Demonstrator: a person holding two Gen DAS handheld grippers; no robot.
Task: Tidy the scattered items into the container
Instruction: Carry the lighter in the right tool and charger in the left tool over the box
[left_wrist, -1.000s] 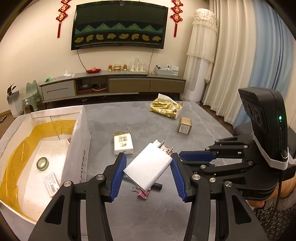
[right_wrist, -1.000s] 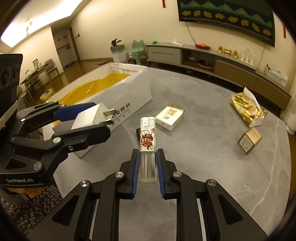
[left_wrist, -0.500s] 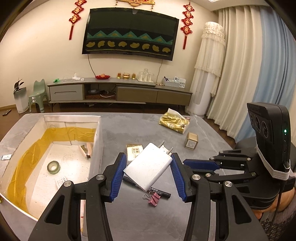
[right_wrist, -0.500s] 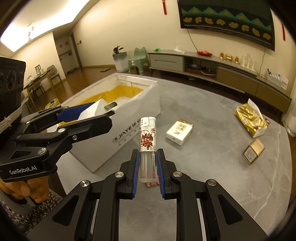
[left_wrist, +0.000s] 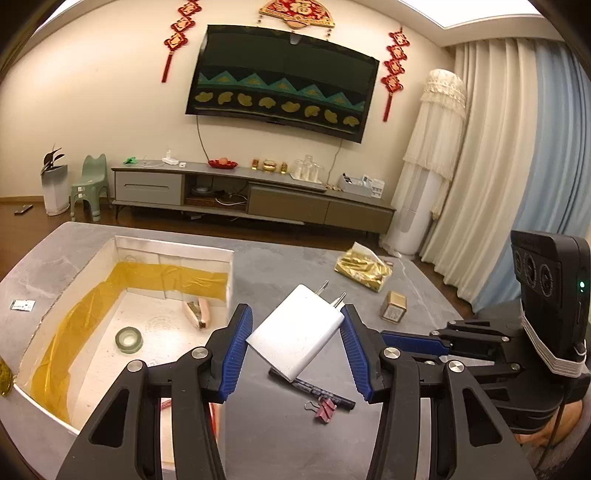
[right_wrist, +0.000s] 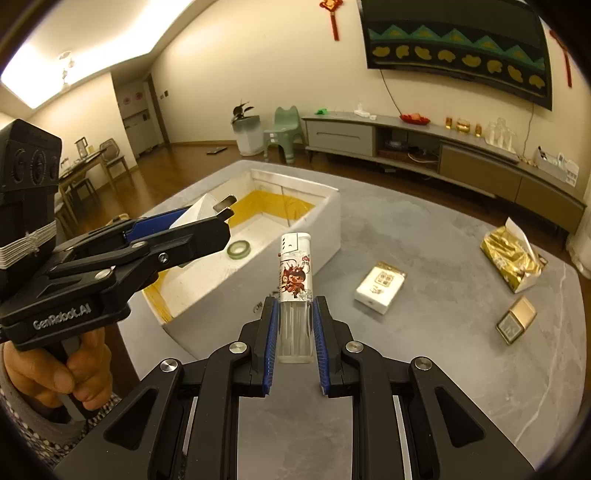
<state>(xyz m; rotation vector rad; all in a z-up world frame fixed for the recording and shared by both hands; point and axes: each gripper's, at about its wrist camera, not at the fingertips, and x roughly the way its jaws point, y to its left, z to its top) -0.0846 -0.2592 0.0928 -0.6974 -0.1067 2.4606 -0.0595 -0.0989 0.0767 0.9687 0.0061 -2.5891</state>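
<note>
My left gripper (left_wrist: 297, 332) is shut on a white plug charger (left_wrist: 295, 338), prongs pointing up and away, held above the table just right of the white box (left_wrist: 231, 273). The box has a yellow lining and holds a tape roll (left_wrist: 128, 339) and a pink stapler (left_wrist: 197, 314). My right gripper (right_wrist: 294, 325) is shut on an upright clear lighter (right_wrist: 295, 291) with a cartoon print, near the box's (right_wrist: 332, 225) corner. In the right wrist view the left gripper (right_wrist: 207, 229) hangs over the box's near end with the charger (right_wrist: 201, 214).
On the grey table lie a black pen (left_wrist: 314, 387), a pink binder clip (left_wrist: 323, 408), a white-and-gold pack (right_wrist: 380, 288), a small gold box (right_wrist: 517, 319) and a gold tissue pack (right_wrist: 513, 256). A small packet (left_wrist: 22, 305) lies left of the box. A person's hand (right_wrist: 74, 373) grips the left handle.
Both grippers have risen and swung left toward the box, each keeping its item. More of the box's inside shows now.
</note>
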